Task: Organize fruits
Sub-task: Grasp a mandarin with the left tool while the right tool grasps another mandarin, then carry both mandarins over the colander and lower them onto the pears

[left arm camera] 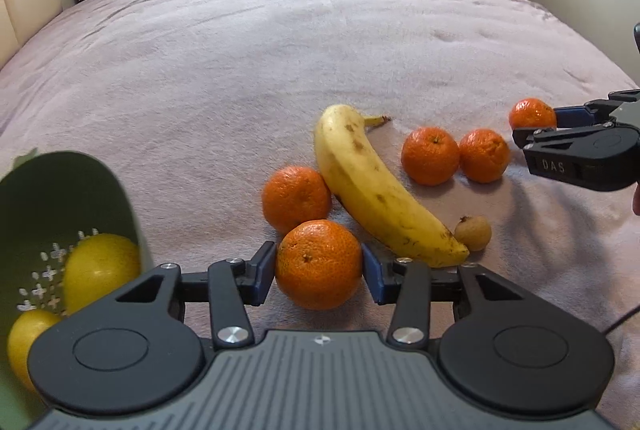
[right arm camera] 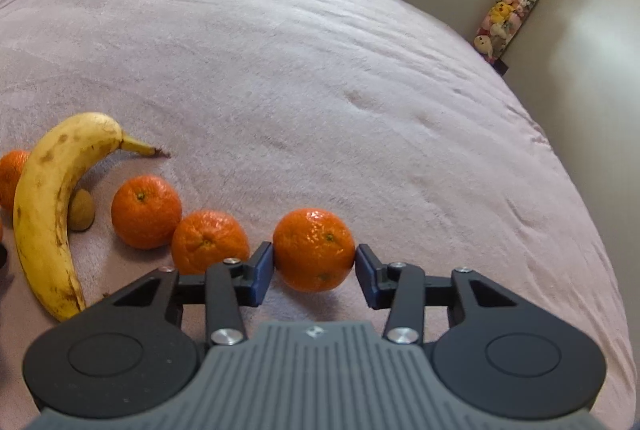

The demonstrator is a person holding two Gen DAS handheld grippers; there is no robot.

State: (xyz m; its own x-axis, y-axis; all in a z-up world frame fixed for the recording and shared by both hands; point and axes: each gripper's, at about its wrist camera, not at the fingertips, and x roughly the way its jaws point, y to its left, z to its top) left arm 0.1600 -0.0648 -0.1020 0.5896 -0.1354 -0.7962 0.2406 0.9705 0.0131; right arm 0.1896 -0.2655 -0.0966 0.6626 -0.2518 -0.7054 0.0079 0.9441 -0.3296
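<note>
1. A pale pink blanket [right arm camera: 320, 70] is covering the whole surface, running out to beige walls [right arm camera: 580, 30].
2. Your left gripper [left arm camera: 319, 266] is pinching a near mandarin [left arm camera: 319, 264] beside the banana [left arm camera: 372, 186].
3. Your right gripper [right arm camera: 315, 262] is pinching another mandarin [right arm camera: 314, 248].

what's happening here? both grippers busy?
Yes. Fruit is being sorted on a pink blanket. The left gripper is closed on a mandarin beside the banana; the right gripper clamps another mandarin at the far end of the row. Three more mandarins and a small brown fruit lie loose. A green colander at left already holds two yellow fruits, probably lemons.
</note>
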